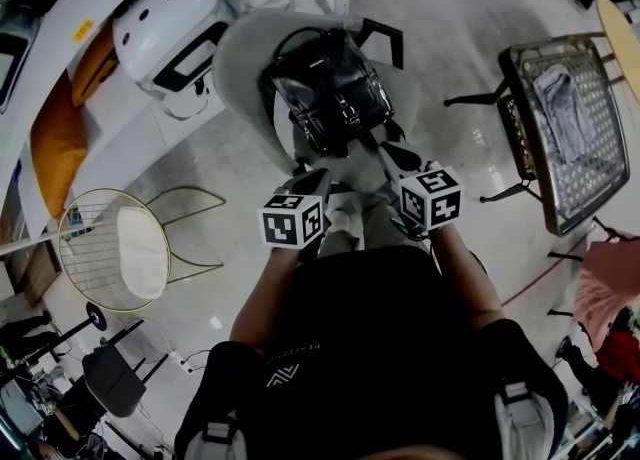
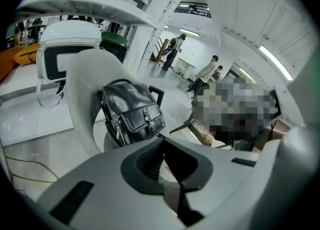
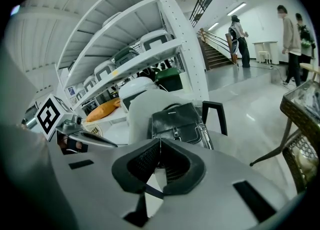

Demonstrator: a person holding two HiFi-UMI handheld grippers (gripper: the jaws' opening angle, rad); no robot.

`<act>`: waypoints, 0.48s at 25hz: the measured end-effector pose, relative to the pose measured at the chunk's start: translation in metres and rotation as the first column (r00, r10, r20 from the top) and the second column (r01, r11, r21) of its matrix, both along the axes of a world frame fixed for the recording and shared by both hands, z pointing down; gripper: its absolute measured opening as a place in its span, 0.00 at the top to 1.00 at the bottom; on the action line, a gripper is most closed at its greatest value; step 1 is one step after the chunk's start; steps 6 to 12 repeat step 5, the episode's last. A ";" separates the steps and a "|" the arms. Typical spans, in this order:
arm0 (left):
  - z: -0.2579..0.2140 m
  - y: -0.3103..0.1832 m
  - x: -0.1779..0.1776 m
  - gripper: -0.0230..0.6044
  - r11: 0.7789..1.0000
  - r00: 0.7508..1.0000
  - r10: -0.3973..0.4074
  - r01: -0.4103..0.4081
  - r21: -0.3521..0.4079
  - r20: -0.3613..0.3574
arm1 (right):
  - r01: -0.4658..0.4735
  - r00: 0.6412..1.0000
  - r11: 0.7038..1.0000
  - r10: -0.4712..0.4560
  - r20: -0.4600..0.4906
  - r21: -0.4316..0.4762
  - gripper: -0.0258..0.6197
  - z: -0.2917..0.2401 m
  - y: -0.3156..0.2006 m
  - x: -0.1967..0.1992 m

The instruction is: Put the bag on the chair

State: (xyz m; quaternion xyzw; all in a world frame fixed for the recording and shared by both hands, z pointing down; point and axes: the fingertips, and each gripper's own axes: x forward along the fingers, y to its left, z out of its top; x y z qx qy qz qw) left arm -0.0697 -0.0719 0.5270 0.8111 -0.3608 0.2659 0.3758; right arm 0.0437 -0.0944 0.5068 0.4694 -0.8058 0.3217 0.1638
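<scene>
Already the black bag is on the grey chair. It stands on the seat and leans into the curved back, with its buckled front and handles turned toward me. Its wide side runs across the chair, from my left to my right.

My left gripper has its jaws closed together with nothing between them, and my right gripper is the same. Both are at the front edge of the chair and point at the bag, which lies straight ahead of them and a little above. Neither touches it. Seen from my head, the two look about equally near, one toward each lower corner of the bag.

I judge the placing done, so the next move is only to back both grippers away from the chair without catching the handles. Well off to the chair's left on the floor is a wire chair with a white cushion.
</scene>
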 end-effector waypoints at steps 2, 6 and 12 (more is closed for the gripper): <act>0.000 0.000 0.001 0.95 1.000 1.000 0.004 -0.004 -0.003 0.001 | 0.002 1.000 1.000 -0.002 -0.001 -0.002 0.90 0.001 0.001 0.001; 0.001 0.000 0.002 0.95 1.000 1.000 0.008 -0.008 -0.005 0.005 | 0.002 1.000 1.000 -0.002 -0.002 -0.005 0.90 0.002 0.001 0.003; 0.001 0.000 0.002 0.95 1.000 1.000 0.008 -0.008 -0.005 0.005 | 0.002 1.000 1.000 -0.002 -0.002 -0.005 0.90 0.002 0.001 0.003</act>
